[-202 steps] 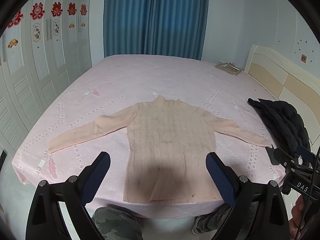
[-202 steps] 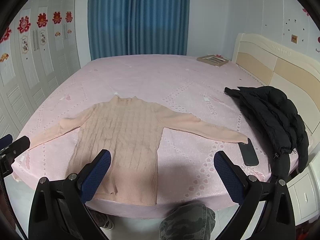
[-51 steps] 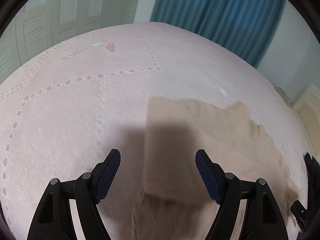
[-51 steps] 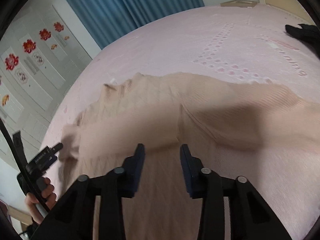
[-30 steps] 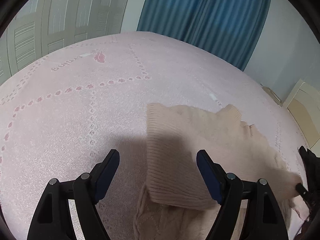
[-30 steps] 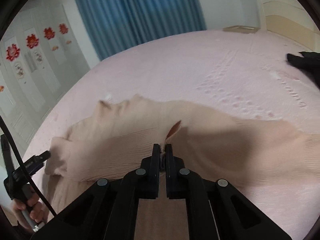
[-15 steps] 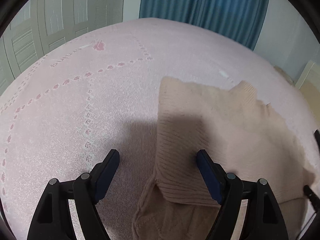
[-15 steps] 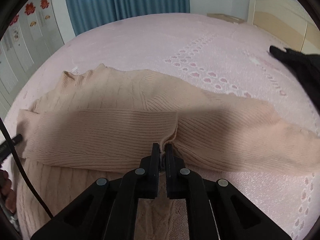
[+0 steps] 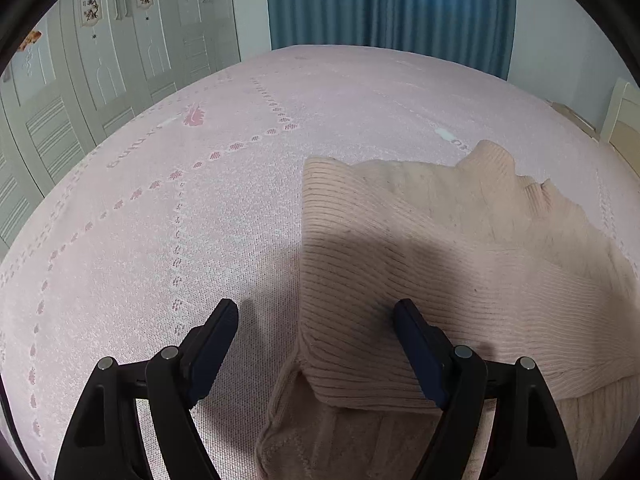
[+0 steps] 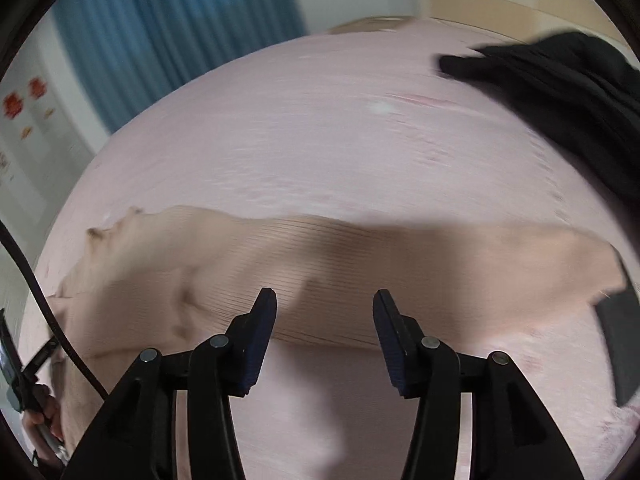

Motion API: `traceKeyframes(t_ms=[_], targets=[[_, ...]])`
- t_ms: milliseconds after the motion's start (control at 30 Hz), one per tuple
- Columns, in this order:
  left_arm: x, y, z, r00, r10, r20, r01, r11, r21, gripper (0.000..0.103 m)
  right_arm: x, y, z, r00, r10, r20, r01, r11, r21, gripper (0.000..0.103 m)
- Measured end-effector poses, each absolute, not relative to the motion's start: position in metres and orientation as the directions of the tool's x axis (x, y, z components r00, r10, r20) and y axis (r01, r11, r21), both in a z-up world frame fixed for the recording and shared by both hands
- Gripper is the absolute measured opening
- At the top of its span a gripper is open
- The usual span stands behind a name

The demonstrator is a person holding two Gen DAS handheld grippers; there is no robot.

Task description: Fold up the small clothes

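Note:
A peach knit sweater [image 9: 460, 264] lies on the pink bed [image 9: 200, 220]. Its left sleeve is folded across the body, with a straight folded edge at the left. My left gripper [image 9: 316, 316] is open and empty, low over that folded edge. In the right wrist view the sweater's right sleeve [image 10: 440, 256] stretches out flat to the right. My right gripper [image 10: 324, 300] is open and empty just above that sleeve. This view is blurred by motion.
A black jacket [image 10: 560, 92] lies on the bed at the far right. A dark phone [image 10: 620, 344] lies by the right sleeve's cuff. White wardrobe doors [image 9: 100, 80] and blue curtains [image 9: 392, 8] stand beyond the bed.
My right gripper has let go of the left sleeve, opened, and swung right over the right sleeve. My left gripper stays open and has shifted slightly along the folded edge.

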State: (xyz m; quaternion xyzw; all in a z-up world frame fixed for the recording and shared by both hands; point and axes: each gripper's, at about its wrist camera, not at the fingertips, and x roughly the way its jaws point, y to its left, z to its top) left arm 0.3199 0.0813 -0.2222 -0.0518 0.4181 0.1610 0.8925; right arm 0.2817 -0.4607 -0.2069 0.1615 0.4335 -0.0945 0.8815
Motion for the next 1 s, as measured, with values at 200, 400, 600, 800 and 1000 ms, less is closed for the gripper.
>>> traceKeyframes(t_ms=[200, 400, 600, 800, 1000], targets=[[0.321, 0.076, -0.221, 0.599, 0.268, -0.755, -0.329, 0.941, 0.074, 0.079, 0.248, -0.524, -0.233, 0.578, -0.090, -0.811, 0.454, 0.862, 0.227, 0.056], [0.322, 0.079, -0.223, 0.598, 0.261, -0.758, -0.329, 0.942, 0.065, 0.080, 0.244, -0.546, -0.240, 0.601, -0.107, -0.792, 0.494, 0.828, 0.264, 0.060], [0.324, 0.078, -0.223, 0.597, 0.258, -0.760, -0.327, 0.943, 0.063, 0.080, 0.243, -0.567, -0.243, 0.633, -0.099, -0.768, 0.531, 0.777, 0.338, 0.060], [0.325, 0.081, -0.223, 0.597, 0.248, -0.762, -0.328, 0.943, 0.051, 0.081, 0.266, -0.580, -0.236, 0.634, -0.124, -0.764, 0.538, 0.780, 0.320, 0.017], [0.321, 0.085, -0.220, 0.610, 0.224, -0.760, -0.324, 0.946, 0.019, 0.081, 0.276, -0.540, -0.186, 0.668, -0.297, -0.682, 0.484, 0.870, 0.094, 0.006]])
